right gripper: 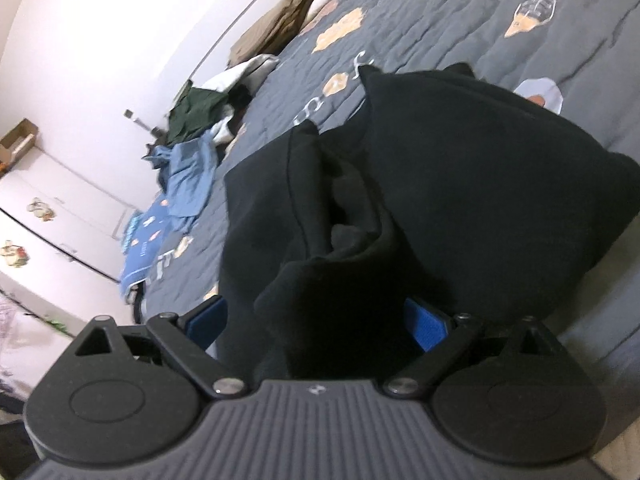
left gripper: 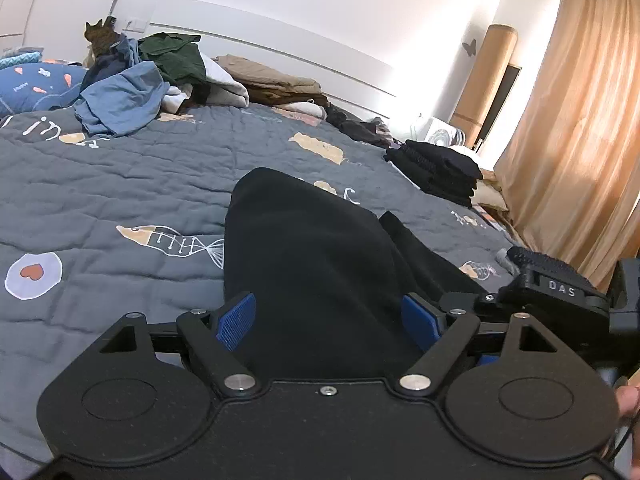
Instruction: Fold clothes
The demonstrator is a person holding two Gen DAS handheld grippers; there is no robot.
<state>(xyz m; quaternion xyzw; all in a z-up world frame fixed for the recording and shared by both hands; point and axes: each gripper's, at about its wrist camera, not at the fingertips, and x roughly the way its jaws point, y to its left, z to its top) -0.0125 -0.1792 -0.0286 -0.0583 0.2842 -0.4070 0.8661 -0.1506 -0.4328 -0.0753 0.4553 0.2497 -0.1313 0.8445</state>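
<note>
Left gripper [left gripper: 326, 322]: blue pads [left gripper: 236, 322] spread wide, black garment [left gripper: 312, 264] lying between them w/o being pressed; jaws apart, not pinching. The garment rests on the grey quilt [left gripper: 120, 184], bunched into a peak just ahead of the gripper. Right gripper [right gripper: 316, 326]: blue pads [right gripper: 426, 328] also spread, same garment's folds [right gripper: 340, 264] filling the gap; whether they press the cloth cannot be told. Beyond the garment: stack of folded black clothes [left gripper: 440, 172] near the quilt's right edge; unfolded pile [left gripper: 132, 84] and a cat [left gripper: 100, 38] at the quilt's far end.
</note>
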